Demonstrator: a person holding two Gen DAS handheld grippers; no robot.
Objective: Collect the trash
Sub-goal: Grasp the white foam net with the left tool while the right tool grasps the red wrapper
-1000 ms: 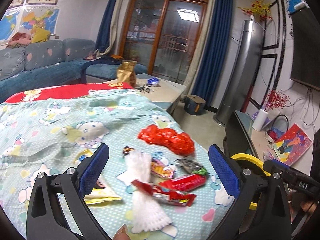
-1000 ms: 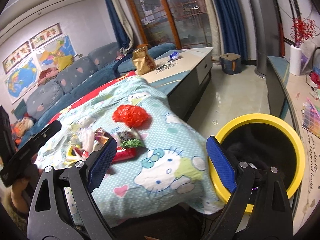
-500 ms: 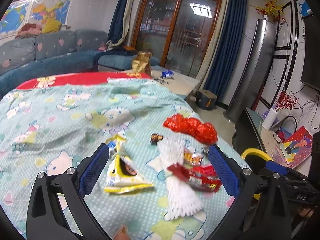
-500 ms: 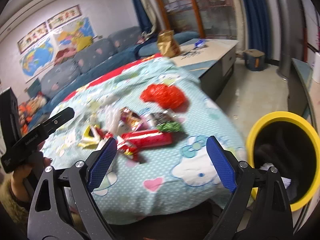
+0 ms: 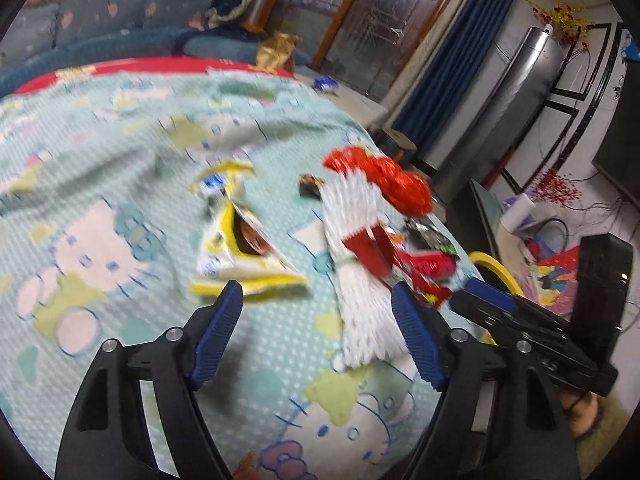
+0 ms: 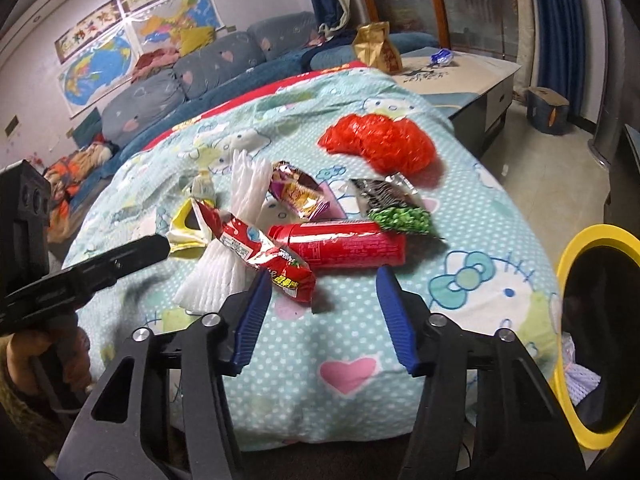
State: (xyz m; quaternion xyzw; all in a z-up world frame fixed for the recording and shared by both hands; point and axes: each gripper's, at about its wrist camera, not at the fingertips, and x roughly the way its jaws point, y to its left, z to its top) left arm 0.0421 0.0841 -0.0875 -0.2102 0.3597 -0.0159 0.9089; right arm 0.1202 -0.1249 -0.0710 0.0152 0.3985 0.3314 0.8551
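Observation:
Trash lies in a heap on the Hello Kitty bedspread (image 6: 460,184): a red can (image 6: 340,244), a red snack wrapper (image 6: 272,258), a white foam net (image 6: 236,236), a green-black packet (image 6: 396,208), a purple packet (image 6: 298,192), a red mesh bag (image 6: 380,144) and a yellow wrapper (image 5: 240,256). My right gripper (image 6: 324,300) hovers just short of the can and red wrapper. Its jaws are closing with nothing between them. My left gripper (image 5: 318,312) hangs low between the yellow wrapper and the foam net (image 5: 356,280). Its jaws are closing on bare cloth.
A yellow-rimmed black bin (image 6: 592,236) stands right of the bed with a white net inside. Behind the bed are a coffee table (image 6: 460,76) with a gold bag (image 6: 376,48), and a blue sofa (image 6: 224,64). A hand holds each gripper's handle.
Both grippers dropped closer to the trash heap, and both pairs of jaws have narrowed. In the right wrist view the bin slid to the right edge. No trash has moved.

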